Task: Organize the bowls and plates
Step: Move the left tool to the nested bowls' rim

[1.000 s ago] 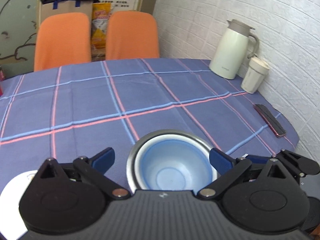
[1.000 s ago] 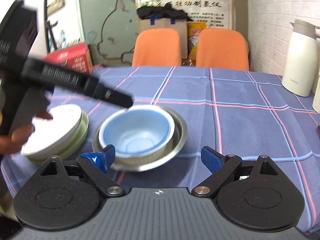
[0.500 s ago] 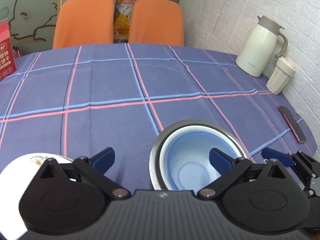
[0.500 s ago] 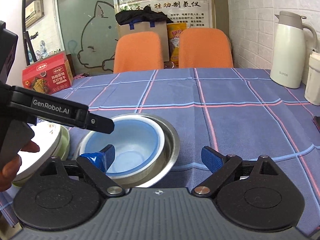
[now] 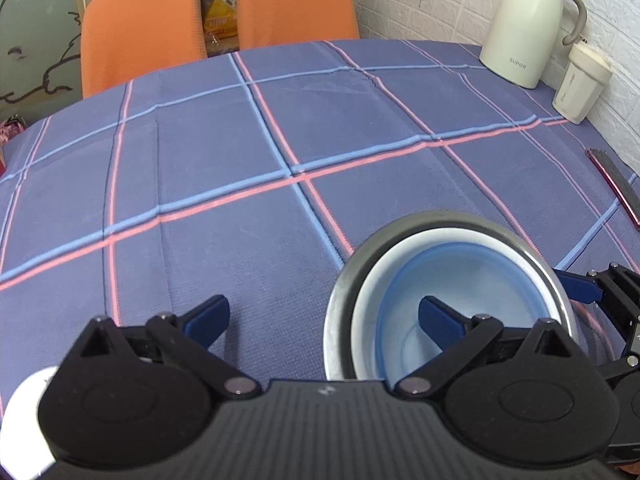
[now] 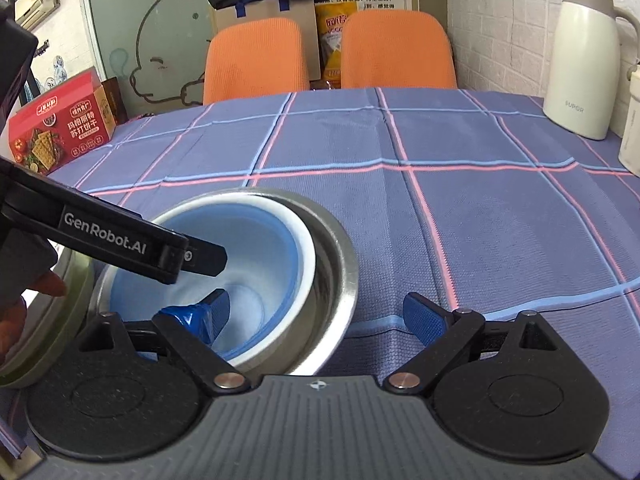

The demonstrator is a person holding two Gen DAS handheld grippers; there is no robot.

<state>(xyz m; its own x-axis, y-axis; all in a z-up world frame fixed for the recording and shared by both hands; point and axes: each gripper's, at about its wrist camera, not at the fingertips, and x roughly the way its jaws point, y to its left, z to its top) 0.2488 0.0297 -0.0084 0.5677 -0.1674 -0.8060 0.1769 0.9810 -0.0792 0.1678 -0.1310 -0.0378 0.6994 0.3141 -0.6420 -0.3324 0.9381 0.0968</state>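
Observation:
A steel bowl point(image 5: 440, 220) on the checked tablecloth holds a white bowl point(image 5: 372, 292) with a blue bowl point(image 5: 480, 280) nested inside. My left gripper point(image 5: 324, 316) is open: its right finger hangs inside the blue bowl and its left finger is outside, so the stack's left wall lies between them. My right gripper point(image 6: 318, 314) is open across the steel bowl's point(image 6: 340, 248) right wall, with its left finger inside the blue bowl point(image 6: 256, 232). A stack of plates point(image 6: 76, 280), white on top with a greenish rim, sits left of the bowls.
A cream thermos jug point(image 5: 524, 24), a lidded cup point(image 5: 580, 84) and a phone point(image 5: 616, 184) stand along the right edge by the brick wall. Two orange chairs point(image 6: 256, 56) are behind the table. A red cracker box point(image 6: 60, 124) sits far left. A hand point(image 6: 24, 304) holds the left gripper.
Both grippers have dropped towards the bowls. The left one shifted left until its right finger entered the blue bowl, and the right one's left finger went in from the other side.

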